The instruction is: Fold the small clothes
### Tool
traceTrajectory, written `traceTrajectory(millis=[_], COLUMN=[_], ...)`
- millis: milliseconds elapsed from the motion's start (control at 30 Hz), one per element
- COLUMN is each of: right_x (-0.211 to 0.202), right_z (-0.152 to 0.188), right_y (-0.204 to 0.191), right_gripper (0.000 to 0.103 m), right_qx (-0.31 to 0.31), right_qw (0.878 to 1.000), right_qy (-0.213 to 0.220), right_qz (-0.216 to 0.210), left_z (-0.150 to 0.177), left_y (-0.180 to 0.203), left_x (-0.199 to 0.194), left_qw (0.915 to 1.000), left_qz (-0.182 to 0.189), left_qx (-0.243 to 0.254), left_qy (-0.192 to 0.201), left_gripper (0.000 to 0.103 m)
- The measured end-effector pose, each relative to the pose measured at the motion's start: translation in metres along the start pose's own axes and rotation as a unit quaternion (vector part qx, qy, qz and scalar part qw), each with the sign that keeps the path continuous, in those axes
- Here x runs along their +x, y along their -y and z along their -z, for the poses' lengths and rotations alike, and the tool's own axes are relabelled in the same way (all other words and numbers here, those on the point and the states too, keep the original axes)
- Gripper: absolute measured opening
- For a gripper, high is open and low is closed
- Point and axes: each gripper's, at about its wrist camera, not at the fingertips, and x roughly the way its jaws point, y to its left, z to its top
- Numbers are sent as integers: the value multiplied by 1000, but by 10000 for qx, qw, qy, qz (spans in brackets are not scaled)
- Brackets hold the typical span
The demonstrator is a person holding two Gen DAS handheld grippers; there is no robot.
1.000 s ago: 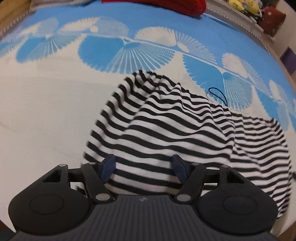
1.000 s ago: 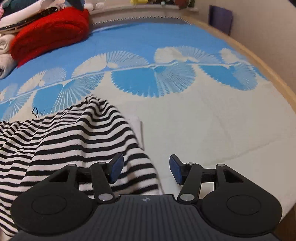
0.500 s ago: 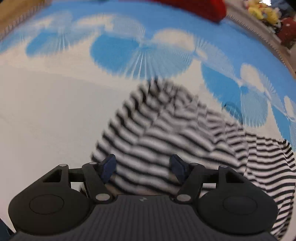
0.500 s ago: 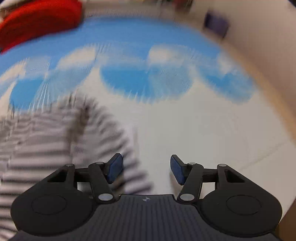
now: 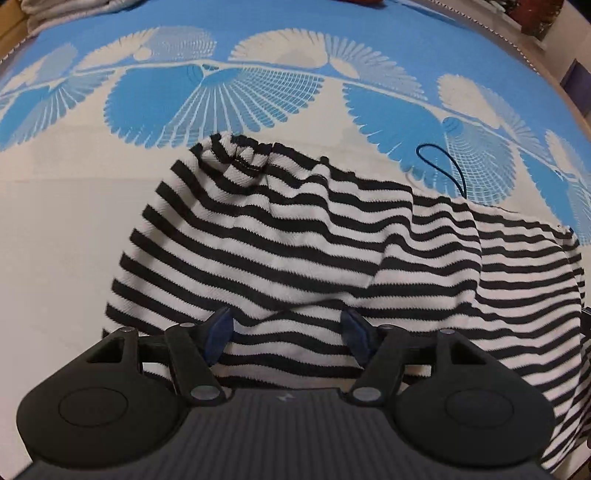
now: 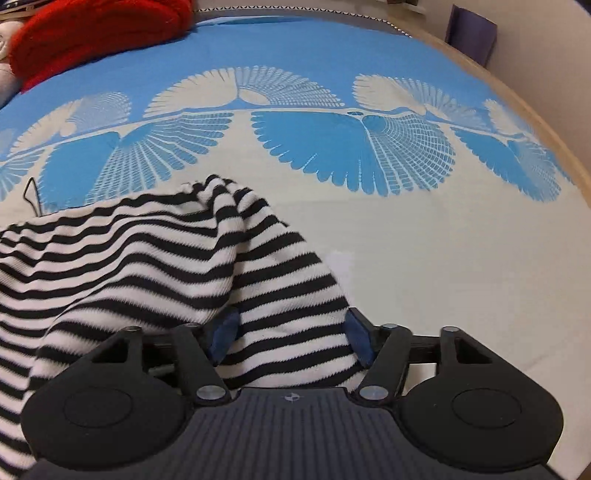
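Observation:
A black-and-white striped garment (image 5: 295, 236) lies rumpled on the blue-and-cream patterned bed cover (image 5: 74, 229). My left gripper (image 5: 286, 330) is open, and the garment's near edge lies between its blue pads. In the right wrist view the same garment (image 6: 147, 258) fills the lower left. My right gripper (image 6: 291, 336) is open too, with the garment's right corner lying between its pads. A thin dark cord loop (image 5: 441, 162) lies at the garment's far edge.
A red bundle of cloth (image 6: 96, 33) sits at the far left of the bed. The bed's wooden edge (image 6: 546, 122) curves along the right, with a purple object (image 6: 469, 33) beyond it. Grey fabric (image 5: 74, 11) lies at the far left corner.
Both grippers have moved forward over the garment's near edge. The right gripper's corner of cloth, earlier beside its left pad, now lies between the pads. The jaws stay open.

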Motion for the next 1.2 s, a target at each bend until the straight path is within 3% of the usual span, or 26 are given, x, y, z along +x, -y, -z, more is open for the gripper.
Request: traceTrajectory(millis=[167,300,500,667,833,1000,1200], right_x=[9,4,-44,-106,-160,-203,-235], right_z=[-5,-5,-5,4,24,52,89], right_y=[9,9,8,19,37,54,69], right_gripper=[83,82,78,78,78,78,79], right_qx=[247,288,162,361,640,898,967], right_qw=[9996,9995,9974,9901,9807,9672,9602], right_qy=[-149,-102,689,1339,1729,2034,2299], right_qz=[36,76,129,-217,-658,-1226,-1257], left_z=[-4,-6,-5,5,25,48,111], left_y=[1,-3,-24,-36,-42,-45,-34], left_x=[9,-1,-33,-68,-112,-170,-219], left_qw=[10000,9999,9982,9941,9802,9677,9434], left_qz=[-24,35,-124,-334,-747,-654,-667], left_qx=[-59,-122,-317,-123,103,126,626], left_qy=[24,57,499,1021,1832,2431,3189], left_gripper=[73,73,72,72,72,72,80])
